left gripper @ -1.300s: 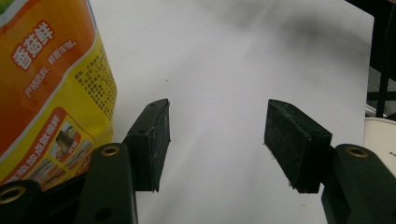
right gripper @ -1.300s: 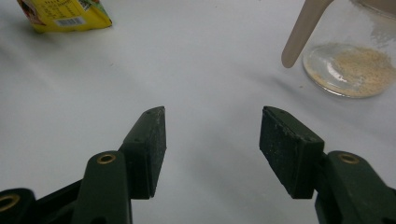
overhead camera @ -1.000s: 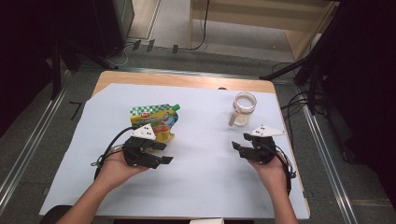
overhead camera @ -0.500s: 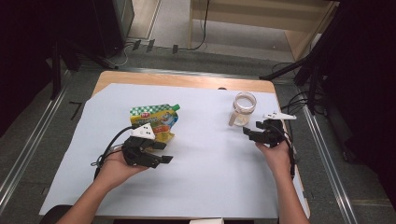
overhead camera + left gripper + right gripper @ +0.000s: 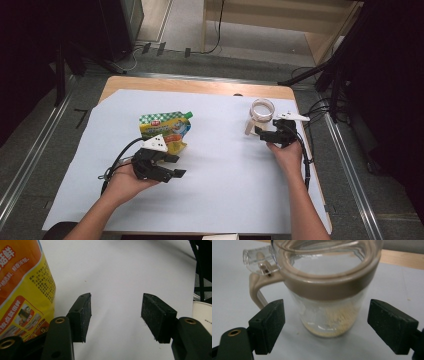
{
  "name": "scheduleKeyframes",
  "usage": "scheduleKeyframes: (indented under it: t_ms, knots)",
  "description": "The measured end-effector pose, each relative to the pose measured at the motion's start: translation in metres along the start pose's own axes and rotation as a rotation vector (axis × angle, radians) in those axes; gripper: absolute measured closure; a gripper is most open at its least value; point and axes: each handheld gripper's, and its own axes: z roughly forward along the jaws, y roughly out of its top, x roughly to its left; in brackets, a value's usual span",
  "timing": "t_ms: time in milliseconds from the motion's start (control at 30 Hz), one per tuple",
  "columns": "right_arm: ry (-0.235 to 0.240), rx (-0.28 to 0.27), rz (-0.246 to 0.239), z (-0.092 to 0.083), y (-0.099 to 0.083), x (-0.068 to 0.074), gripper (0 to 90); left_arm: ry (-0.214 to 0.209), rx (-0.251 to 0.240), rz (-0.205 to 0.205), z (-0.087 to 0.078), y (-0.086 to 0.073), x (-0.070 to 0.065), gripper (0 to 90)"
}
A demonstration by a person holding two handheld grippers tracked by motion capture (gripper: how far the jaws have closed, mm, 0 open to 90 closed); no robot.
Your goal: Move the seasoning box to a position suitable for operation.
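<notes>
On the white sheet (image 5: 215, 200) there is one clear jar (image 5: 261, 112) (tan rim and handle, a little yellowish powder at the bottom) and one spouted food pouch (image 5: 165, 127). Two grippers are in hand: the left gripper (image 5: 172, 167) and the right gripper (image 5: 260, 131).

The jar (image 5: 262, 112) stands on the sheet (image 5: 220, 200) toward its far right corner. The pouch (image 5: 165, 129) lies well to the jar's left. The right gripper (image 5: 265, 133) sits just before the jar; the left gripper (image 5: 172, 167) lies before the pouch, well left of the jar.
</notes>
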Motion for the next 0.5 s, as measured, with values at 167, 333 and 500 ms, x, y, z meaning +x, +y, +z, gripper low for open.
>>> scheduleKeyframes:
  t_ms: [167, 333, 500]
  knots:
    - [-0.019, -0.046, 0.009, 0.013, 0.003, 0.002, 13.4, 0.004, 0.003, -0.005, -0.001, -0.004, -0.002, 42.2]
    - [-0.034, -0.061, -0.003, 0.026, 0.006, 0.003, 10.3, 0.006, -0.012, -0.014, -0.004, -0.009, -0.004, 41.8]
    - [-0.024, -0.077, 0.012, 0.033, 0.008, 0.003, 9.3, 0.014, -0.013, -0.024, -0.005, -0.012, -0.006, 41.7]
